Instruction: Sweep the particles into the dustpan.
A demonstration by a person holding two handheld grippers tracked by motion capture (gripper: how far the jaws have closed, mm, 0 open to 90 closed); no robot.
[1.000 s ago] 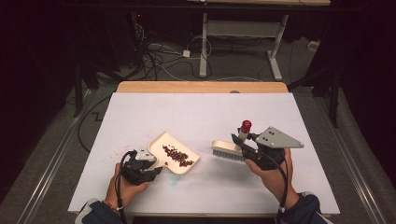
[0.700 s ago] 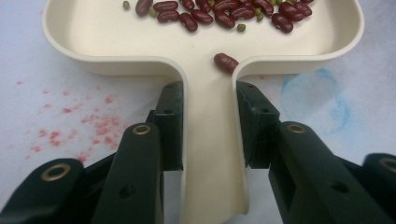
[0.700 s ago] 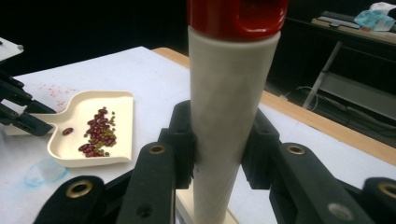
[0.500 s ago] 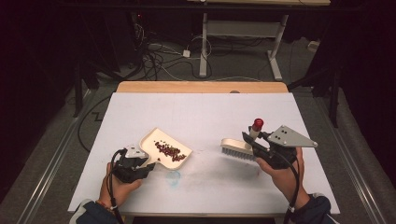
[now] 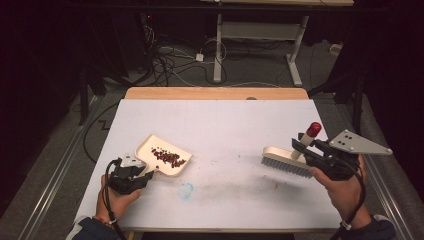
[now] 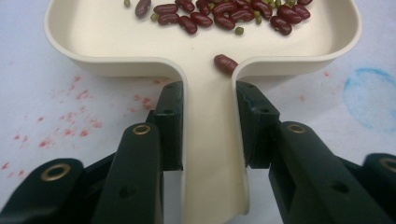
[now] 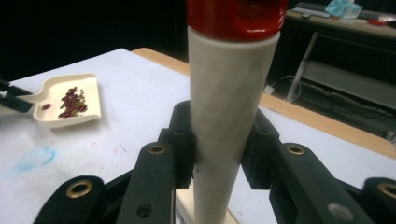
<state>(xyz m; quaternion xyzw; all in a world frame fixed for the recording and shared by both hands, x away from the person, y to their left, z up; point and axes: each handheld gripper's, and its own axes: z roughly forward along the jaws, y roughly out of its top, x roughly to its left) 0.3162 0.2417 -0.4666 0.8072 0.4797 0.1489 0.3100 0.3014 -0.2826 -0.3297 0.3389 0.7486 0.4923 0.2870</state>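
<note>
Left gripper (image 6: pixel 208 116) clamps the dustpan (image 5: pixel 162 161) handle, right gripper (image 7: pixel 217 135) the brush (image 5: pixel 286 161); a tilt could spill the beans (image 6: pixel 219 11)

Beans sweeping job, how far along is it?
Mostly done: the beans lie in the dustpan, whose handle the left hand-held gripper clamps. The right hand-held gripper holds the brush off to the side. Likely left: emptying the dustpan, setting both tools down.
</note>
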